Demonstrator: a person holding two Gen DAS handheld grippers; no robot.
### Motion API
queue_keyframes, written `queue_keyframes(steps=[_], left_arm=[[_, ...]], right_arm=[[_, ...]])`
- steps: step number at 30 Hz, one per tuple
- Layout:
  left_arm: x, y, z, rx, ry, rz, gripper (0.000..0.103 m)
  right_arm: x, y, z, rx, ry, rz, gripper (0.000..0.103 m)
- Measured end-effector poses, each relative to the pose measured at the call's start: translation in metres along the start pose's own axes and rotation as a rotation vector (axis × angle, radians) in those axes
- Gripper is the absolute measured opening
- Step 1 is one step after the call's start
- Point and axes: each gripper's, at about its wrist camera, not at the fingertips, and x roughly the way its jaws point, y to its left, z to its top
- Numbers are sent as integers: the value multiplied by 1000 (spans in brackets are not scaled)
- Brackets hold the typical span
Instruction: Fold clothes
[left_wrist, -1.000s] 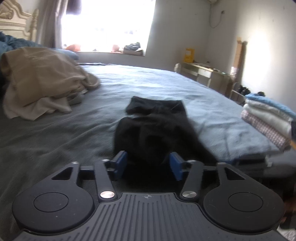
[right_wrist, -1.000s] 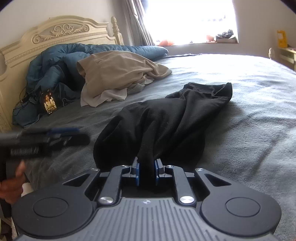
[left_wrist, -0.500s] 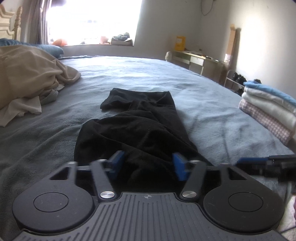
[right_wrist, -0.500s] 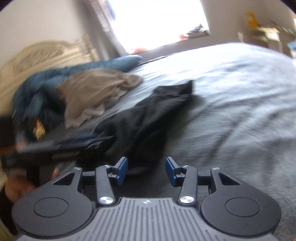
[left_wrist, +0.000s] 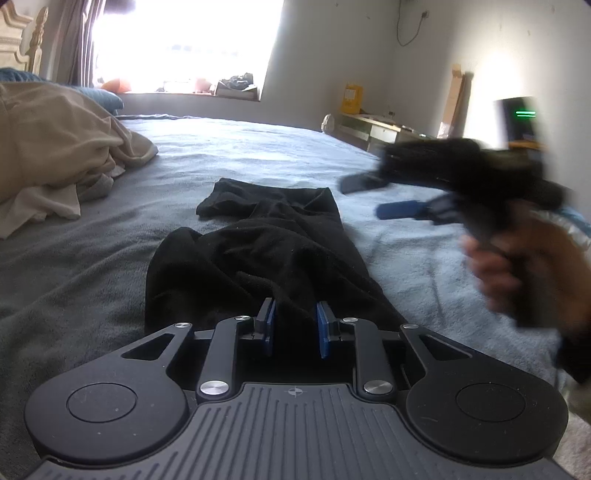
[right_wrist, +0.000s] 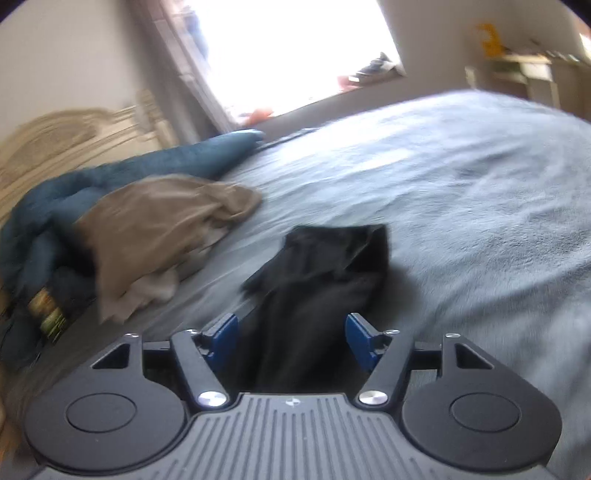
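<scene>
Lying lengthwise on a grey-blue bed cover (left_wrist: 229, 147), a crumpled black garment (left_wrist: 258, 258) stretches away from the camera, its near end bunched and its far end spread flatter. In the left wrist view, the left gripper (left_wrist: 294, 323) sits low over the near end of that garment. Its two blue pads stand close together, having just been closing, and a fold of the black cloth rises between them; the pads appear to press on it from both sides.

To the right in the same view, the right gripper (left_wrist: 373, 197) hangs blurred above the bed, held by a hand (left_wrist: 524, 266) wrapped around its handle. Its dark fingers point left toward the far part of the garment and carry nothing.

In the right wrist view, which is tilted and smeared by motion, the right gripper (right_wrist: 291, 341) shows its blue pads set wide apart, having just been opening. The black garment (right_wrist: 325, 295) lies on the cover beyond and between them, but the pads do not touch the cloth.

A rumpled beige cloth (right_wrist: 159, 229) lies on the left side of the bed, well apart from the garment, with a dark blue quilt (right_wrist: 110, 177) behind it against a cream headboard (right_wrist: 66, 129). A bright window (left_wrist: 184, 40) fills the far wall.
</scene>
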Motion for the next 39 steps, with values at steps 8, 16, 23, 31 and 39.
queue_keyframes(steps=[8,16,23,31,39], left_arm=[[0,9,-4,-29,4,-21,21],[-9,18,-8,-54,-6,-47,21],[-20,20,-11,-91,-2,-44,21],[-34,19,-10,-82,-4,-21,21],[-51,14,-4,-75,-25,-32,25]], right_arm=[[110,-59,30,181,126,-63,33],[23,2,32,55,-19,235,7],[-84,45,-4,-67,-68,431,7],[-175,14,-63,18,-147,532,7],[-228,-44,-104,178,-272,479,7]])
